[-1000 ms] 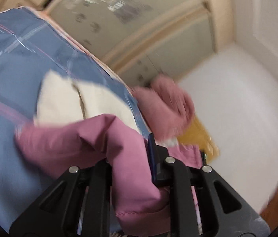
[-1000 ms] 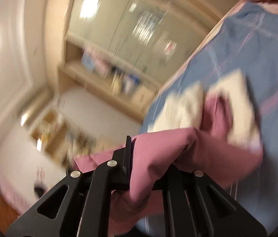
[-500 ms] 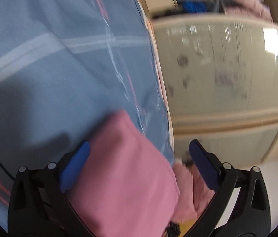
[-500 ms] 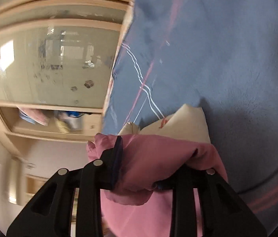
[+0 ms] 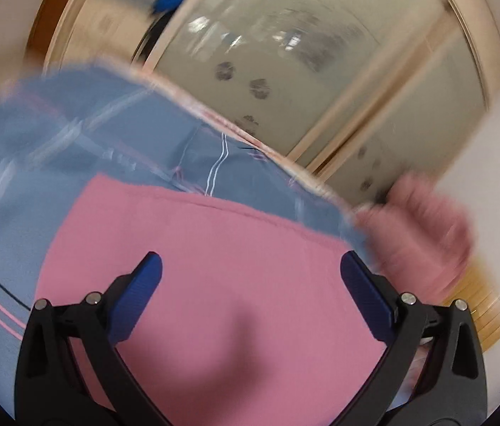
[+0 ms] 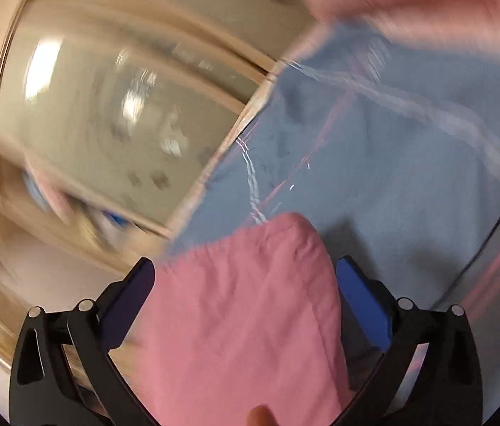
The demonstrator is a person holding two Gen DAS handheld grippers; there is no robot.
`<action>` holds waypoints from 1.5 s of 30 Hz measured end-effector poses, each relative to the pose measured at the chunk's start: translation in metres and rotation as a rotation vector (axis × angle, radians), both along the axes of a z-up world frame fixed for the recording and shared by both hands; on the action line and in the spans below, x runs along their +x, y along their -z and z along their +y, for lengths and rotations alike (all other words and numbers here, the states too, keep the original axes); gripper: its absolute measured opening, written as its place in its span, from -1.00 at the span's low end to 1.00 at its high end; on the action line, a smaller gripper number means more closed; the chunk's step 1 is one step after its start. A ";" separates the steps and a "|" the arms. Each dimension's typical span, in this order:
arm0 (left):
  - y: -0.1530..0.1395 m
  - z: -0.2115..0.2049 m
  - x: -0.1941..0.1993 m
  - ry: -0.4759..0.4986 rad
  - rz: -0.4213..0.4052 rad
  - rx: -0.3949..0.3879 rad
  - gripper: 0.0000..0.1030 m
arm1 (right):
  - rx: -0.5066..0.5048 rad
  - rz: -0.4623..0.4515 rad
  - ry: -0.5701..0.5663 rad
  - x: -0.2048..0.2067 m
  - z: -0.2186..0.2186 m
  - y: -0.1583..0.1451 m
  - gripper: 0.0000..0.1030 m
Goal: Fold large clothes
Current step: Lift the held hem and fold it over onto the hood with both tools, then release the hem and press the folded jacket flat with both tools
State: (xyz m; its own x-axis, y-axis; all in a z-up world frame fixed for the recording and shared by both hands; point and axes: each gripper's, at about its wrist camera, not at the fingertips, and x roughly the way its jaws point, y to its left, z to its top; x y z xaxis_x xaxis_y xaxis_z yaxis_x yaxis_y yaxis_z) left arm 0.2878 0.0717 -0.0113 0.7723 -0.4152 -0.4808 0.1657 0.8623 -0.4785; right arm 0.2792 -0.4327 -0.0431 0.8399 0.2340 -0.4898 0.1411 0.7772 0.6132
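Now pink garment (image 5: 214, 284) loose between wide-spread left claw (image 5: 250, 273), likewise right claw (image 6: 244, 277), jaws just opening, blue sheet (image 5: 37, 177) toward twelve o'clock.

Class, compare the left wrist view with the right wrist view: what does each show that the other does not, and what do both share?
Left wrist only: a yellowish slatted thing at the right edge. Right wrist only: a fingertip at the bottom edge. Both: the pink garment lying on the blue bedcover, frosted sliding doors behind, and wide-open jaws, the left gripper and the right gripper, whose jaws have just been opening.
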 end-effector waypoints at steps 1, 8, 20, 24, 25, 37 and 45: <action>-0.002 -0.027 -0.010 -0.009 -0.032 0.120 0.92 | -0.139 -0.013 -0.038 -0.003 0.034 -0.014 0.81; 0.048 -0.131 0.014 0.052 0.093 0.509 0.09 | -0.706 0.173 -0.178 0.047 0.207 0.013 0.38; 0.095 -0.032 0.038 -0.136 0.223 0.487 0.15 | -0.482 0.458 0.158 0.060 0.047 0.091 0.75; 0.061 -0.057 0.009 -0.160 0.014 0.583 0.82 | -0.595 0.250 0.154 0.041 0.084 0.040 0.49; 0.054 -0.067 0.005 -0.131 -0.034 0.577 0.84 | -0.609 0.200 0.120 0.040 0.101 0.029 0.49; 0.094 -0.037 0.057 -0.141 0.190 0.557 0.77 | -0.668 0.470 0.206 0.077 0.076 0.079 0.60; 0.068 -0.048 -0.042 -0.120 0.022 0.450 0.73 | -0.618 0.167 0.166 -0.060 0.105 0.043 0.67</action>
State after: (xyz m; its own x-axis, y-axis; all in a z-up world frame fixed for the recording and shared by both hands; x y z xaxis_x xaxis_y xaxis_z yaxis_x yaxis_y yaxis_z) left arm 0.2458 0.0239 -0.0790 0.7898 -0.0701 -0.6094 0.0460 0.9974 -0.0551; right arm 0.2196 -0.3275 -0.0858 0.7415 -0.2586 -0.6191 0.3443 0.9386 0.0203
